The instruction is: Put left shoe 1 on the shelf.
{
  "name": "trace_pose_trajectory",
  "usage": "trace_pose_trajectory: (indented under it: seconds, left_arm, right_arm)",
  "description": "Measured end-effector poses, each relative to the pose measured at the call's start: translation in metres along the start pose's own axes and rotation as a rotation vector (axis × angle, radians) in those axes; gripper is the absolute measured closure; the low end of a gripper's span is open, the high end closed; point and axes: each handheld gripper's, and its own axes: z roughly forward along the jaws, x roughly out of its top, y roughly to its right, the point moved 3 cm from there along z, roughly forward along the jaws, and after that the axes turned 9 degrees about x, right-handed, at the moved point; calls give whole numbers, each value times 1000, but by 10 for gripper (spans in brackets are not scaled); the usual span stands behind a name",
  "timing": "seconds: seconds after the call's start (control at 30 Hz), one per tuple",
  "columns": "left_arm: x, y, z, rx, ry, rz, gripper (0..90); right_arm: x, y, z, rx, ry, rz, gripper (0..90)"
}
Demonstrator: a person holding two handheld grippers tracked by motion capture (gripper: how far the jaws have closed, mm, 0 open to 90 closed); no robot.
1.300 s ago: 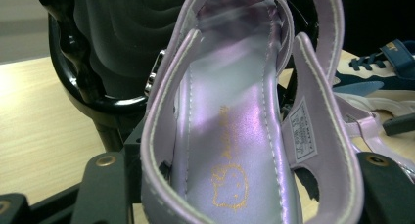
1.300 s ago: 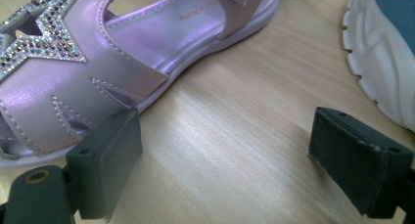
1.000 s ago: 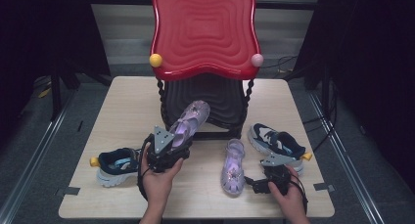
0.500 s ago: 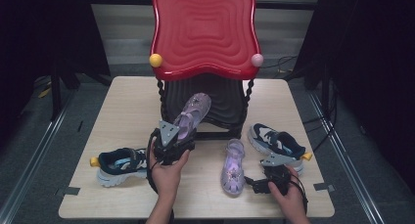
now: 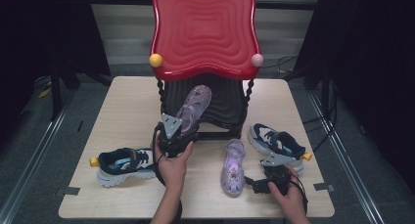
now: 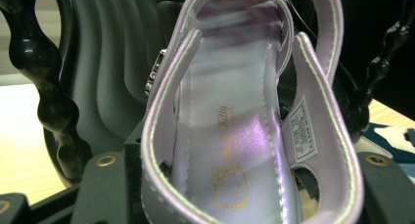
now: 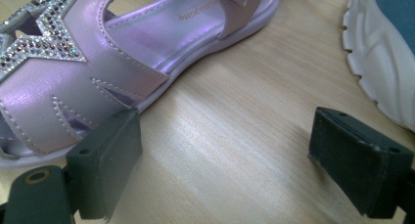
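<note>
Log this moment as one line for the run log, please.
left tool: shut on purple sandal, toe toward black shelf | right tool: open, on table beside second sandal

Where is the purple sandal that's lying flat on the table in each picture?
High view: the flat purple sandal lies low and right of middle, between the two hands.
Left gripper view: I can't find it here; the sandal between these jaws is the other one.
Right gripper view: it lies across the top left, beside the jaw.
Shared landmark: the pale wooden table, also seen under the sandal.
</note>
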Motion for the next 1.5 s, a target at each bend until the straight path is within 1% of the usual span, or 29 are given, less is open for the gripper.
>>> trace_pose_trajectory:
  seconds: [0.03,0.07,0.17,0.33,0.4,0.47,0.77,0.87,0.93,1.07,1.2,1.27,1.33,1.5]
  left_arm:
    - [1,-1,1,-3,0,7,375]
    - [1,-1,3,8,7,-5,375]
    - [4,-1,6,23,16,-16,375]
    - [8,-2,10,46,25,-16,375]
    - [8,-2,13,57,28,-29,374]
    - [7,-2,16,68,22,-29,374]
    - [11,3,25,124,38,-43,375]
    - [13,4,30,125,37,-51,375]
    - [14,4,32,134,37,-55,374]
    - [18,4,35,140,54,-72,375]
    - [22,5,38,164,70,-79,375]
    - [23,5,40,172,80,-81,374]
    - [24,5,42,178,78,-81,374]
    - [23,7,49,183,82,-100,374]
  right_arm:
    - [0,0,0,0,0,-1,116]
    - [0,0,0,0,0,0,116]
    - [0,0,0,1,0,2,116]
    - [0,0,0,0,0,0,116]
    - [0,0,0,1,2,-1,116]
    - [0,0,0,1,2,0,116]
    - [0,0,0,1,2,0,116]
    - [0,0,0,1,2,0,116]
    - [0,0,0,1,2,0,116]
    - [0,0,0,1,2,0,116]
    - [0,0,0,1,2,0,116]
    - [0,0,0,1,2,0,116]
    - [0,0,0,1,2,0,116]
    - [0,0,0,2,2,1,116]
